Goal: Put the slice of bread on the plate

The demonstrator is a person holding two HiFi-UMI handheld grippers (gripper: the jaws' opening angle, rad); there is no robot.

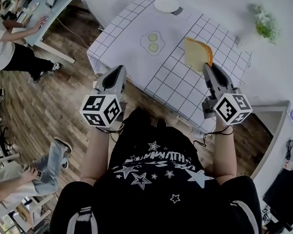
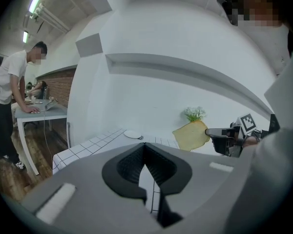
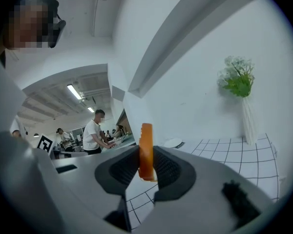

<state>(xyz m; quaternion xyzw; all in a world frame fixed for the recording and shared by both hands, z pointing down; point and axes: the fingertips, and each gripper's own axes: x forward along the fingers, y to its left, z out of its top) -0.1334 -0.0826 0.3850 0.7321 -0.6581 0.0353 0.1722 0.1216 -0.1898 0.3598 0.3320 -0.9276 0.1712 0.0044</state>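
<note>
The slice of bread [image 1: 198, 54] is pinched on edge between the jaws of the right gripper [image 1: 207, 68] and is held clear of the checked table [image 1: 136, 43], so the pick-up is judged done. The plate [image 1: 166, 5] is seen bare at the table's far end, toward eleven o'clock from the bread and well apart from it. The carry and the set-down are left. The left gripper [image 1: 121, 69] is held by the near table edge, its jaws pressed together on nothing.
</note>
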